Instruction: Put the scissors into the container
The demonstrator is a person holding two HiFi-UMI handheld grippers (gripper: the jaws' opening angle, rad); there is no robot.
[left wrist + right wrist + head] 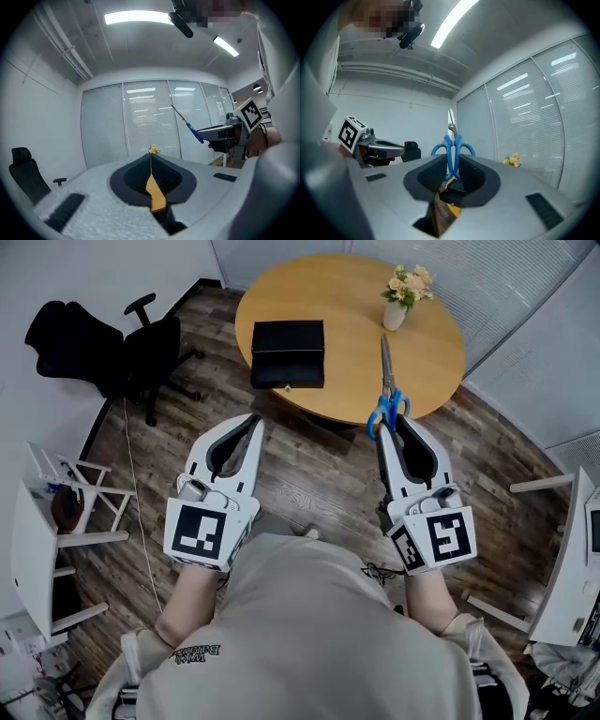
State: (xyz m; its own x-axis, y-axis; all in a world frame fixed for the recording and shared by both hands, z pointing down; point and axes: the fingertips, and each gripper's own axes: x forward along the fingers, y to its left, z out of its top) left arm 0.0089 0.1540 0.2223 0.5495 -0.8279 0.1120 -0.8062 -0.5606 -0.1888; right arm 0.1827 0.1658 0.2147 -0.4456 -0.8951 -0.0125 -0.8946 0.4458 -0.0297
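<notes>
Blue-handled scissors (386,397) stick out of my right gripper (386,427), blades pointing away over the near rim of the round wooden table (352,371). The right gripper view shows the gripper (452,161) shut on the handles of the scissors (452,149), blades upright. The container, a closed black box (288,353), rests on the table's left part, to the left of the scissors. My left gripper (254,421) hovers over the floor in front of the table, shut and holding nothing; its jaws meet at the tip (151,155). In that view the scissors (187,124) show at the right.
A small vase of flowers (404,294) stands on the far right of the table. A black office chair (103,348) is at the left by the wall. White shelving (42,540) stands at the left edge, and white furniture (567,559) at the right.
</notes>
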